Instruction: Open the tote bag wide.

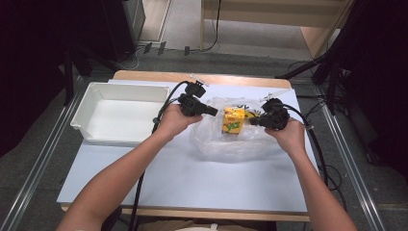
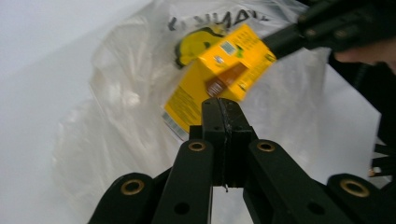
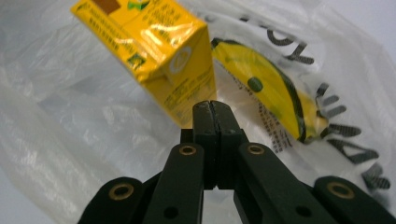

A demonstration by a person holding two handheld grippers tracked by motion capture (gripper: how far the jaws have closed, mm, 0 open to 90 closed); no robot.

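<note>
Pinching the bag either side of the carton, both tongs clenched on film, which could slip and spill it.

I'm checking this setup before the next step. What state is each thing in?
Yellow carton: upright inside the plastic bag.
Plastic bag: crumpled, lying on the table.
White bin: open, nothing in it.
Left gripper: jaws shut.
Right gripper: jaws shut.
</note>
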